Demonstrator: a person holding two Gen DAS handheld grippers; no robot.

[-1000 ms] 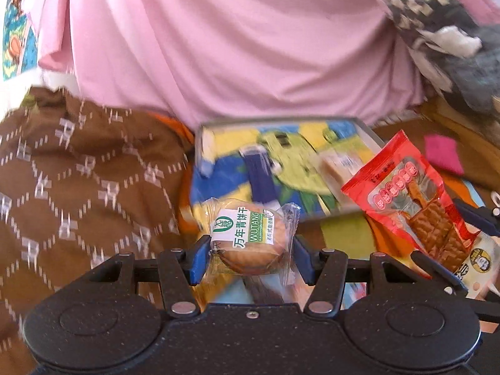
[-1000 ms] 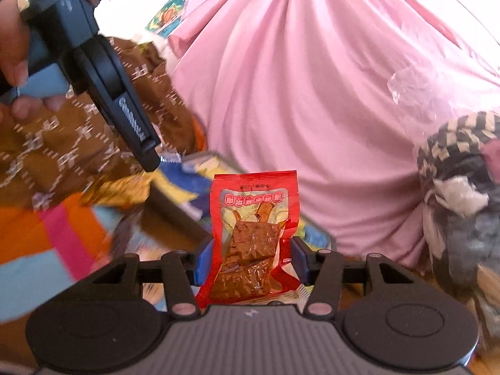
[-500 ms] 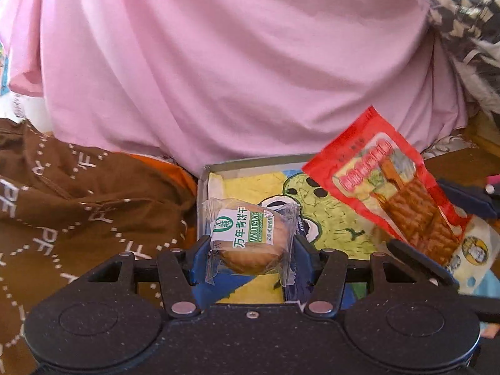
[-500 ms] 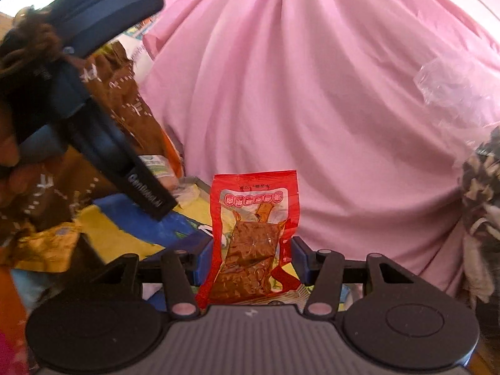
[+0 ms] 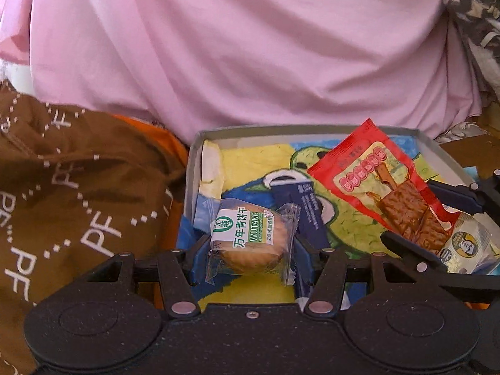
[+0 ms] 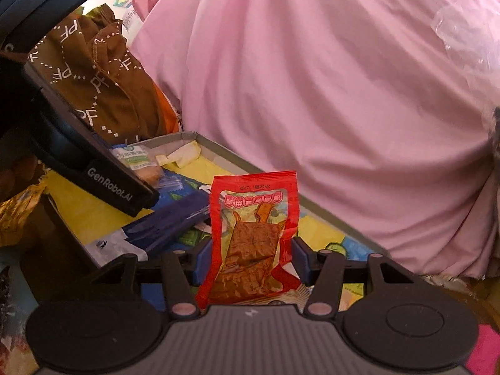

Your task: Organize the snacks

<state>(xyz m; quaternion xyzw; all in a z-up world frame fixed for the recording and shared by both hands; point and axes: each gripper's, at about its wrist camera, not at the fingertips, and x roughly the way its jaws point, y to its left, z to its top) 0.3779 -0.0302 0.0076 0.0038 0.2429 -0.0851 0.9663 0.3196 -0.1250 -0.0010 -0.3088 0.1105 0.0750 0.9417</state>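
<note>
Biscuit packet (image 5: 250, 237): clamped between the pads of your left hand-held gripper (image 5: 250, 247), hanging over the near left corner of the tray (image 5: 192, 168).
Red snack pouch (image 6: 253, 243): pinched upright by your right hand-held gripper (image 6: 250, 262), held above the right half of the tray.
Tray: shallow, grey-walled, cartoon-printed floor; a dark blue packet (image 5: 309, 215) lies flat near its middle, and a pale packet with a face label (image 5: 465, 247) sits at the right edge.
Progress: you are mid-task, judging by the layout; two snacks rest inside, two are in your grip.
Left to do: lower and release both.
Surroundings: pink cloth (image 5: 250, 47) behind the tray, brown patterned fabric (image 5: 78, 203) to its left.
</note>
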